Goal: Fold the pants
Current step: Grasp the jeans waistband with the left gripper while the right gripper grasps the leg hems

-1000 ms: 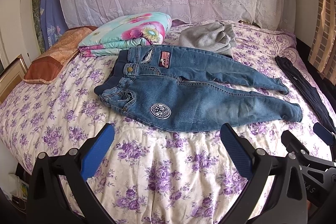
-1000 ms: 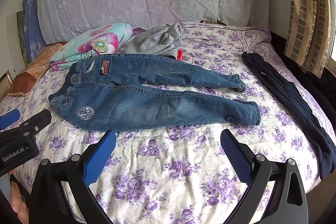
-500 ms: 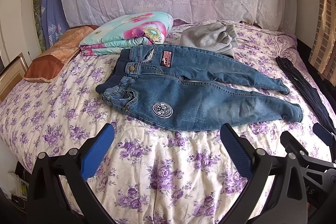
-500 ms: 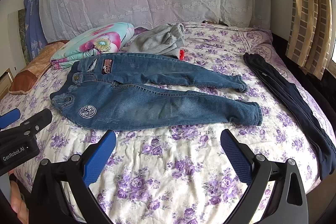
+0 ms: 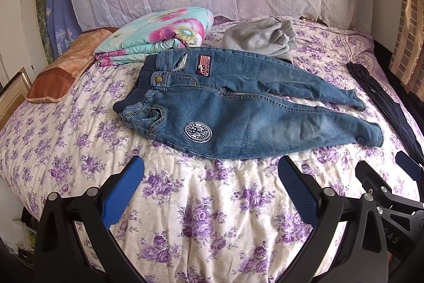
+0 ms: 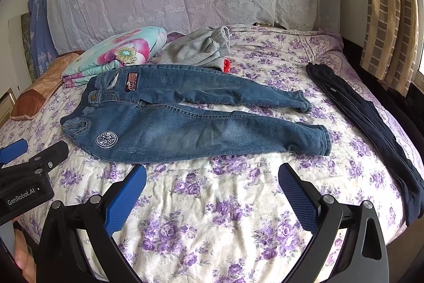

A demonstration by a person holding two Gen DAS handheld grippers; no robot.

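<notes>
Jeans are lying flat on the bed; both grippers, left and right, are hovering spread and empty; a red item is peeking out, mostly hidden.

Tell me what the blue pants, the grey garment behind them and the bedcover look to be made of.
Blue pants with round white patch: denim, seemingly; faded matte weave, contrast stitching, metal button.
Crumpled grey garment: soft fleece or sweatshirt knit, by its fuzzy matte surface; uncertain.
White bedcover with purple flowers: printed woven cloth, probably cotton, lightly quilted, judging by its puckered lines.
</notes>
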